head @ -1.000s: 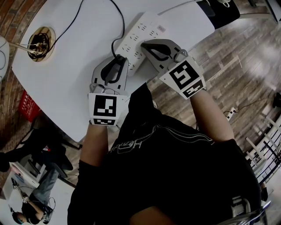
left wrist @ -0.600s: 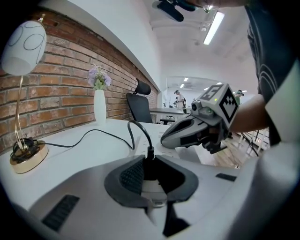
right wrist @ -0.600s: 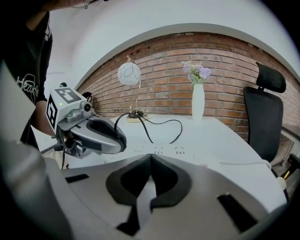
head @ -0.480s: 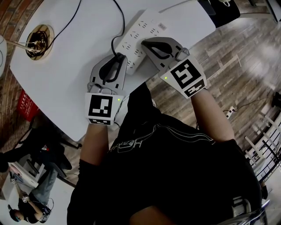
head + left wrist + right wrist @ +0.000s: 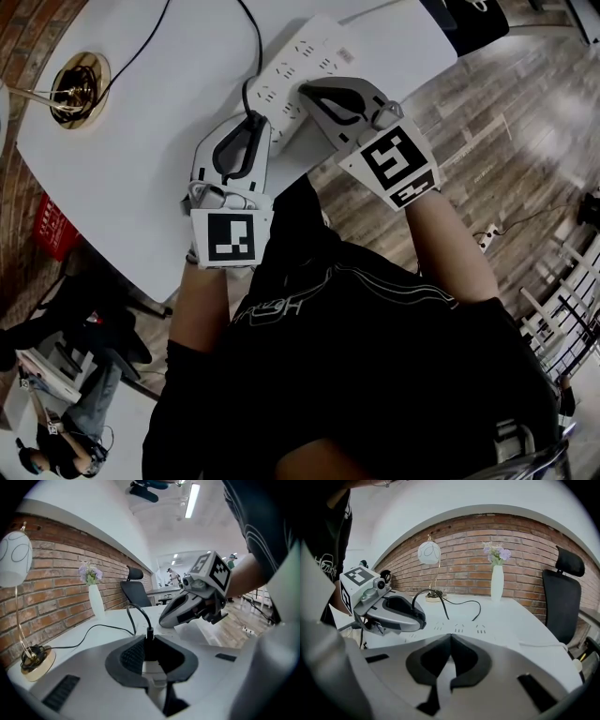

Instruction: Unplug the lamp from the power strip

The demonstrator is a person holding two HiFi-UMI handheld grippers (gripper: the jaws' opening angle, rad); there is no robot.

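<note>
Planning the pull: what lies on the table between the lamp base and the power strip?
Only the black cord, on otherwise bare white table, as the left gripper view shows.

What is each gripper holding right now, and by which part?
The left gripper is closing its jaws on the black lamp plug, at its body above the white power strip. The right gripper is shut, holding nothing.

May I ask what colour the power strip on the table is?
White. The power strip shows best in the head view.
</note>
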